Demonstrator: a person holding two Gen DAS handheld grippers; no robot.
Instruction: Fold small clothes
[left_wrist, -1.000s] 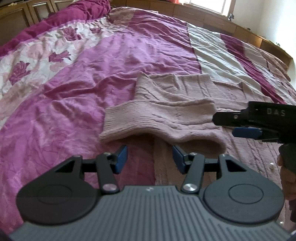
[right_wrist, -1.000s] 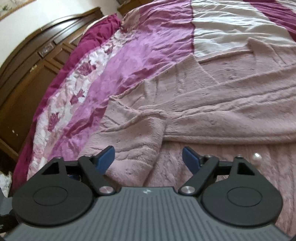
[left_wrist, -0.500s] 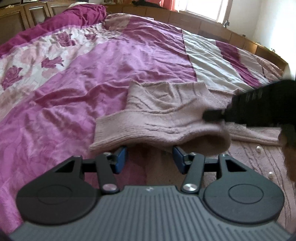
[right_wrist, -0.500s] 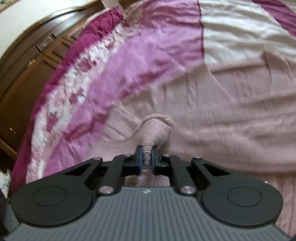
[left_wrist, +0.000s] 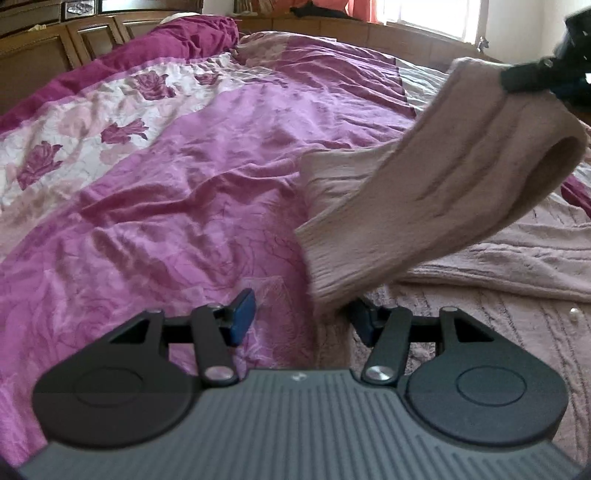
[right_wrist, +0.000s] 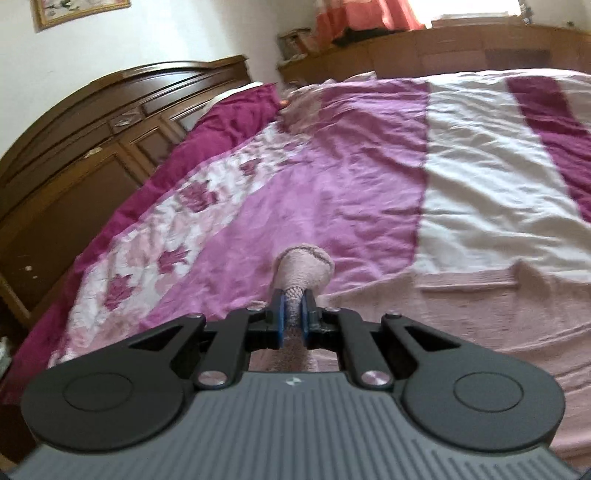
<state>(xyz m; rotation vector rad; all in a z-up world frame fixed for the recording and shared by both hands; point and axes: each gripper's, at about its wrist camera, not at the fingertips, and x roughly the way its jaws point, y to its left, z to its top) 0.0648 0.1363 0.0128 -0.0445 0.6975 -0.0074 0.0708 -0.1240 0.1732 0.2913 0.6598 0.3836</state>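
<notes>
A pale pink knitted sweater (left_wrist: 509, 254) lies spread on the bed. My right gripper (right_wrist: 291, 314) is shut on its sleeve (right_wrist: 303, 267) and holds it up off the bed. From the left wrist, that right gripper (left_wrist: 535, 77) shows at the top right, and the sleeve (left_wrist: 424, 192) hangs from it in a slanting band. The ribbed cuff (left_wrist: 325, 273) dangles between the fingers of my left gripper (left_wrist: 301, 314), close to the right pad. The left jaws are opening and neither pad presses on the cuff.
A crumpled purple bedspread (left_wrist: 184, 192) with a floral white stripe covers the bed. A dark wooden headboard (right_wrist: 92, 147) stands at the left, and a low wooden ledge (right_wrist: 461, 48) under a window runs along the back. A pearl button (left_wrist: 573, 314) sits on the sweater.
My right gripper shut on the sleeve and raised it off the bed. The sleeve, folded flat before, now hangs in the air. The left gripper shifted slightly towards the cuff.
</notes>
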